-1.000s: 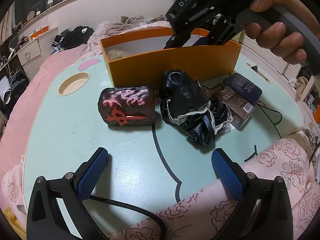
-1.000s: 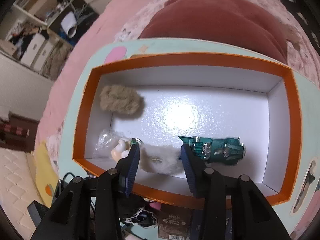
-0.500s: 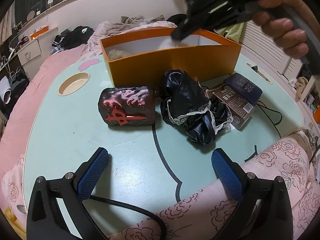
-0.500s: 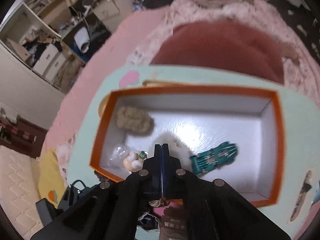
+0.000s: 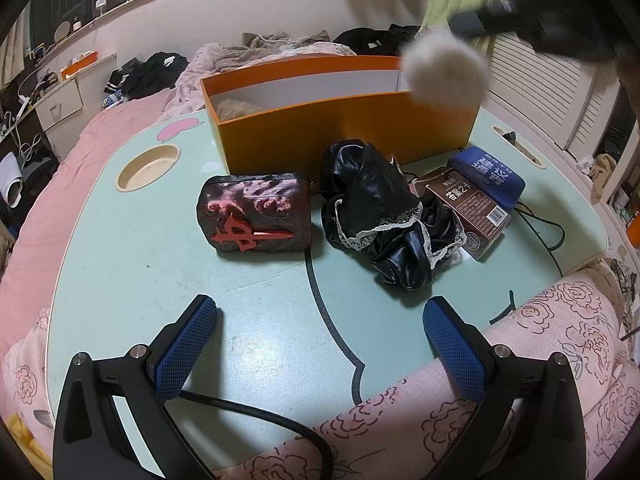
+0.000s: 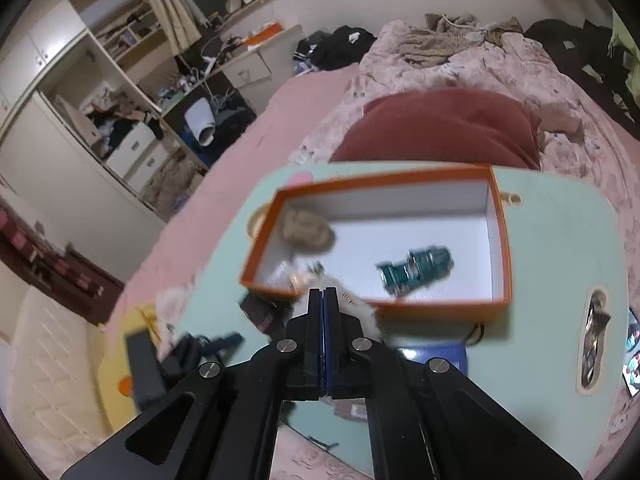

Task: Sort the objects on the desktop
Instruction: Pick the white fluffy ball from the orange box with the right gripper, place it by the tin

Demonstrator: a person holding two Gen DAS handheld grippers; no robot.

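In the left wrist view my right gripper (image 5: 460,24) hangs blurred over the right end of the orange box (image 5: 344,120), shut on a white fluffy ball (image 5: 444,66) that dangles above the box wall. The right wrist view shows the right gripper (image 6: 324,294) shut, with white fluff (image 6: 362,312) bulging beside the pads. A teal toy car (image 6: 416,272) and a tan fuzzy item (image 6: 308,230) lie inside the box (image 6: 500,240). My left gripper (image 5: 319,306) stands open and holds nothing, low over the mint table (image 5: 120,260), near a dark pouch with a red emblem (image 5: 256,216) and a black lace-trimmed cloth (image 5: 384,216).
A brown card box (image 5: 472,208) and a blue case (image 5: 488,172) lie right of the black cloth, with a black cable (image 5: 540,224) trailing past them. A round cup recess (image 5: 148,166) sits at the table's left. A pink floral quilt (image 5: 520,360) covers the near right edge.
The right gripper closed on the white fluffy ball inside the box, then rose and drew back with it to above the box's right end. The left gripper stayed still.
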